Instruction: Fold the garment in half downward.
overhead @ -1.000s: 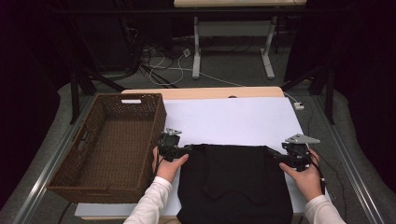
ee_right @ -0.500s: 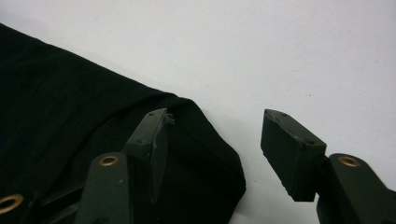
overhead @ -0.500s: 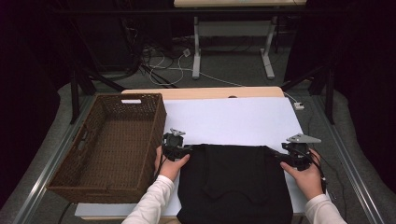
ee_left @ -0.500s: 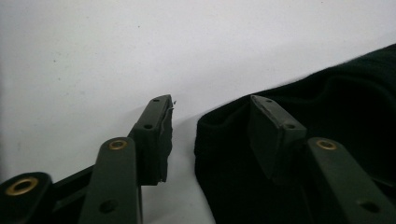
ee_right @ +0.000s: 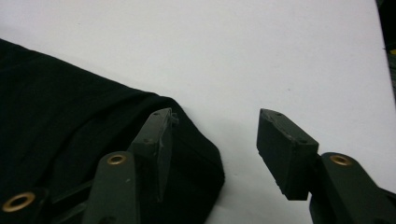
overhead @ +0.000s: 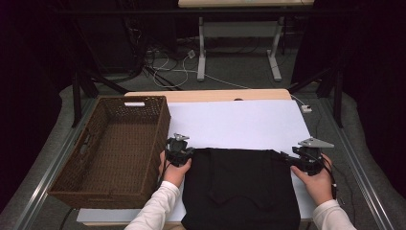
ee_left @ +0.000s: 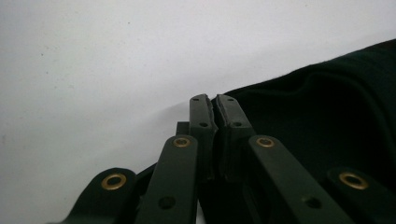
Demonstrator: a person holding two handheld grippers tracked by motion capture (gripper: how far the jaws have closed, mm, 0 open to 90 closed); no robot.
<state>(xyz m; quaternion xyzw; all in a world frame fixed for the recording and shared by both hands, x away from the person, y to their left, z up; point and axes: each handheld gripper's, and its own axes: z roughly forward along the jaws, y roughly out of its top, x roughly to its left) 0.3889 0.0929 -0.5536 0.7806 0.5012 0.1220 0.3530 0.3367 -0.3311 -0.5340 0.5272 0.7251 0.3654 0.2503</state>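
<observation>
Here, a black garment (overhead: 242,189) lies flat at 6 o'clock on the white tabletop (overhead: 239,124). Left tongs (ee_left: 215,105) have just closed, pinching its 10 o'clock corner. Right tongs (ee_right: 215,135), closing, stand parted astride its 2 o'clock corner.

My high view looks forward and down from above my side of the table (overhead: 230,96), far enough back to take in the floor beyond it. My left gripper view and right gripper view ride low and close, each looking along its own jaws. All three share the black cloth (overhead: 242,187) (ee_left: 327,121) (ee_right: 60,107) on the white sheet (overhead: 239,122) (ee_left: 93,70) (ee_right: 257,56).
</observation>
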